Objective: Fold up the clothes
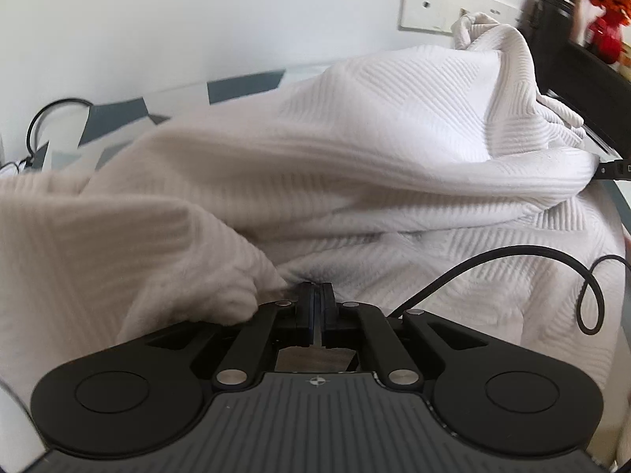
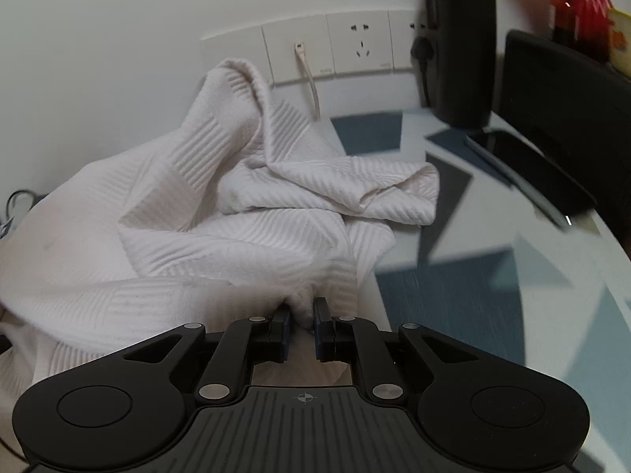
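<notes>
You're holding the white ribbed garment with both tools. Your left gripper is sitting nearly closed, fabric bunching right at its left pad; whether cloth is actually pinched between the pads I cannot tell (the tips are dark and pressed together). Your right gripper is standing narrow, a thick wad of the garment squeezed between its pads, so that one is gripping.

The garment is lying heaped on the tabletop, spreading from the near edge toward the wall edge, one crumpled end flopping toward the phone and bottle at the far right corner. A black cable is looping over the cloth on the right side of the left view.

Progress: early. Nothing is looking folded yet — no flat panels, no squared edges, just ridges and a rumpled end piled up. What's left, judging from this: spreading it flat, tucking the loose end in, doing the folds, squaring it up. Watch the cable; it could be snagging the cloth as you're pulling.
</notes>
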A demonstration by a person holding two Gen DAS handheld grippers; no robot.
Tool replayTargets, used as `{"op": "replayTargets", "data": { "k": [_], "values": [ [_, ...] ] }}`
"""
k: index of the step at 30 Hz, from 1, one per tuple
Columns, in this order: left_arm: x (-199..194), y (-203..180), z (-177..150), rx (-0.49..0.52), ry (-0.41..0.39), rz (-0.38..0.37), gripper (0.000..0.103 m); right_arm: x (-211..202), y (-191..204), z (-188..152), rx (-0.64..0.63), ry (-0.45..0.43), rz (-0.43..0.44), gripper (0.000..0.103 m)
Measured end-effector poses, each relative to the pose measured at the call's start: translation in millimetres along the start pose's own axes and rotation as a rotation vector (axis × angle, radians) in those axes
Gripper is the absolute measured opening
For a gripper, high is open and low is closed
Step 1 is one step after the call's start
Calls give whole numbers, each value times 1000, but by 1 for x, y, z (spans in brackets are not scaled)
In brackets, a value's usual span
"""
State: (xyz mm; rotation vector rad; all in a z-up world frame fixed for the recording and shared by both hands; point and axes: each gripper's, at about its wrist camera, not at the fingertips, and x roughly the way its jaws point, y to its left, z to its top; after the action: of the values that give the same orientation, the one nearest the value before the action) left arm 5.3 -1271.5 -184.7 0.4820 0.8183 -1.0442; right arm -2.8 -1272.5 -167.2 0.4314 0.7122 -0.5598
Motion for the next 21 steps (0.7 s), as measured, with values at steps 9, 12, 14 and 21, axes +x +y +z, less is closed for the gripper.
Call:
{"op": "replayTargets", "data": {
  "k": [9, 12, 14, 21],
  "values": [
    [-1, 6, 10, -56, 17, 60, 27, -34, -1, 3, 51, -72, 4, 32],
    [-29, 6, -13, -35, -12, 45, 50, -66, -18, -9, 123, -87, -5, 42],
    [-54, 12, -33, -47, -43, 18, 62, -87, -30, -18, 157, -96, -42, 43],
    [-118, 24, -92, -18, -92, -77, 69, -157, -66, -56, 293, -122, -208, 44]
  ]
}}
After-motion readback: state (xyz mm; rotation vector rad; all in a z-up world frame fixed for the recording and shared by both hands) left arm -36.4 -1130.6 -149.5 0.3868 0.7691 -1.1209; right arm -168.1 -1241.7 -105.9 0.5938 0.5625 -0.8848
